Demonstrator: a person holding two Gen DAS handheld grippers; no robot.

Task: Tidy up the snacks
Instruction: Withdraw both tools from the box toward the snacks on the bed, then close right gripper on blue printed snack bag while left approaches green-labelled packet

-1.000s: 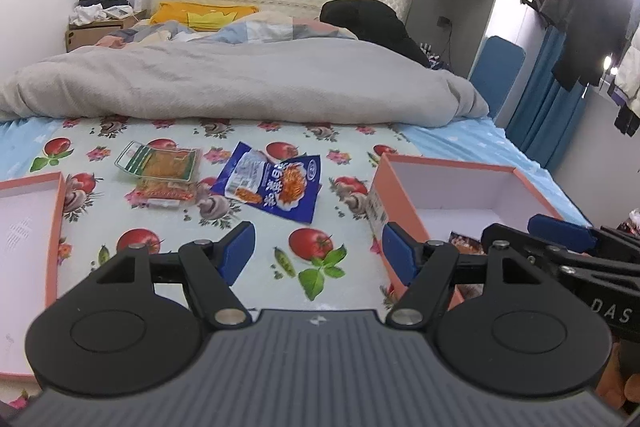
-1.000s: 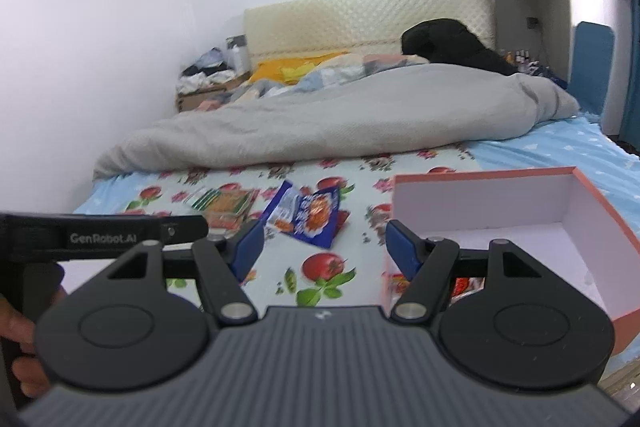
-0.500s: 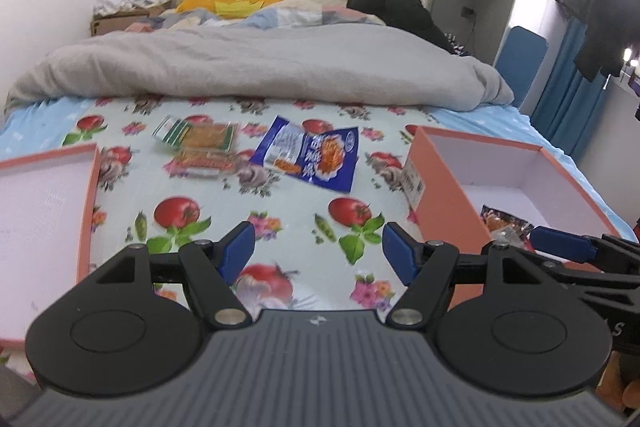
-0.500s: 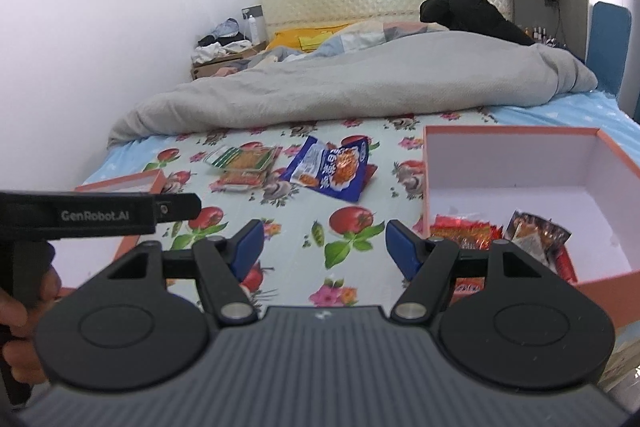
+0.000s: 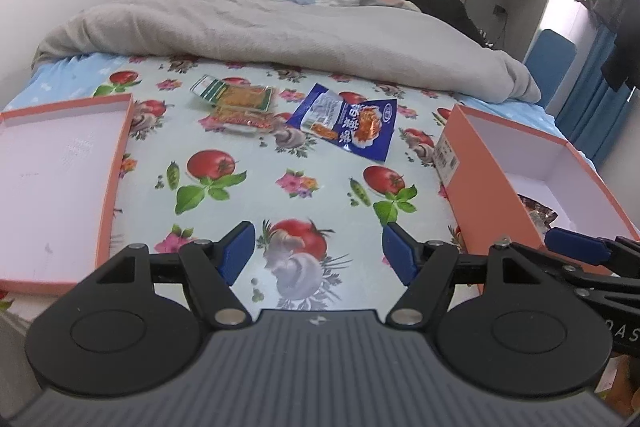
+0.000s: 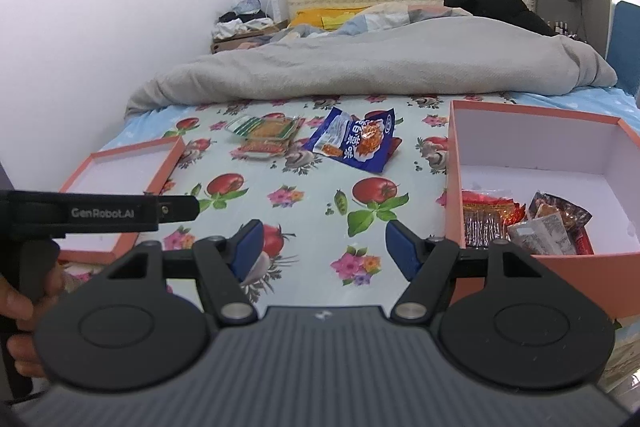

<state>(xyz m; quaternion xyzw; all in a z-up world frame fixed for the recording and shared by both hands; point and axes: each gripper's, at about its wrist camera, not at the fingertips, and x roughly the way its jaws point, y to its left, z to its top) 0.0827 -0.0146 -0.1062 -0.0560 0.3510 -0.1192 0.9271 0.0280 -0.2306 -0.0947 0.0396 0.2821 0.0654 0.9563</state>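
both grippers (image 5: 318, 251) (image 6: 320, 249) have dipped toward the cloth (image 5: 280, 163), fingers open, empty.

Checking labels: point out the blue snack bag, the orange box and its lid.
blue snack bag (image 5: 352, 125), left wrist view, printed front.
orange box (image 6: 454, 183), right wrist view, left wall.
lid (image 5: 116, 163), left wrist view, right rim.

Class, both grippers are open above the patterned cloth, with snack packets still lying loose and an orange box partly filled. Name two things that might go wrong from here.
1. The two clear packets overlap, so a pinch may lift both or drag one away.
2. The blue snack bag lies flat on the cloth; the left gripper might catch fabric along with it.
3. The right gripper hangs close beside the orange box and could knock its wall.
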